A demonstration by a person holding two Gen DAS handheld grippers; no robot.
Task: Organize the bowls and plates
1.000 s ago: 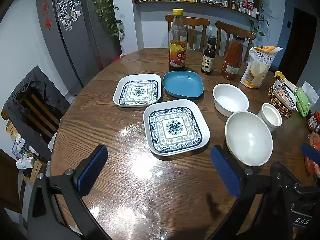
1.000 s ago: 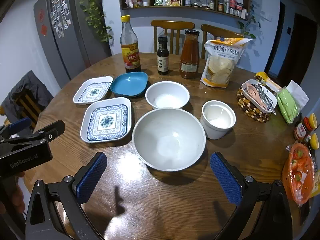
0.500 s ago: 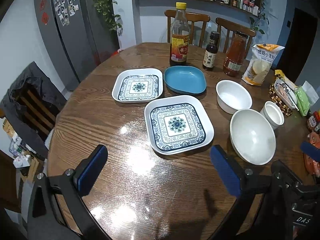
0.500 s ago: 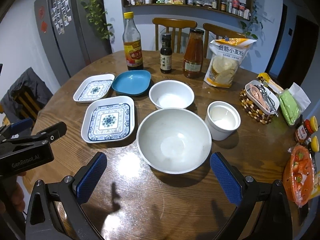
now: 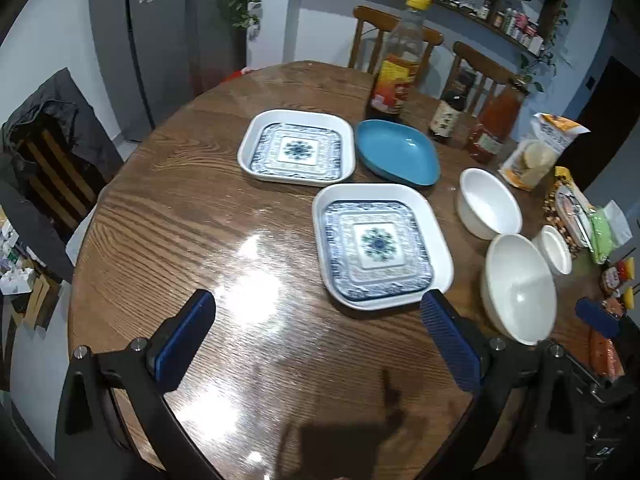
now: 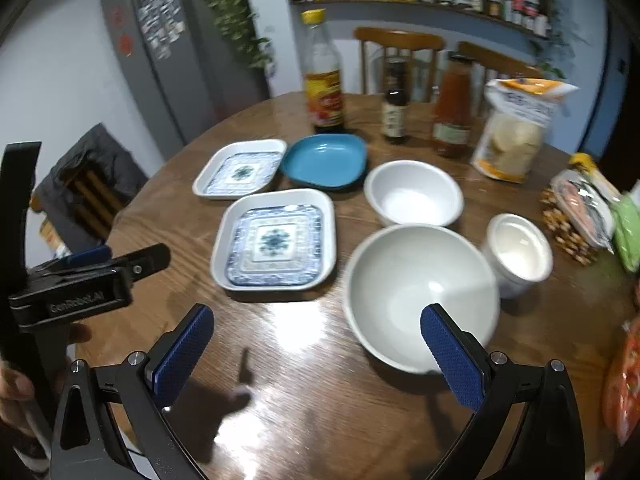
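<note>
Both tools hung above the near edge of the round wooden table (image 5: 200, 208), each with its blue pads spread wide apart and nothing between them.

The left gripper (image 5: 316, 344) hovered over bare, shiny wood. Just ahead of its right pad lay the nearer patterned plate (image 5: 380, 246), its front rim almost at the pad's tip. Further ahead and a little to the left sat the second patterned plate (image 5: 298, 146), with the blue dish (image 5: 396, 152) just beside it on the right. Off to the right of this tool stood the large white bowl (image 5: 520, 286), with the medium white bowl (image 5: 488, 204) beyond it and the small white cup (image 5: 556, 248) close by on its far right.

The right gripper (image 6: 316, 344) was held close over the large white bowl (image 6: 420, 292), its right pad overlapping the bowl's near rim in view; I could not tell whether they touched. The medium bowl (image 6: 414, 194) sat straight ahead beyond that, and the cup (image 6: 518, 254) ahead to the right. Bottles (image 6: 324, 76) and a snack bag (image 6: 516, 128) stood at the far side.
</note>
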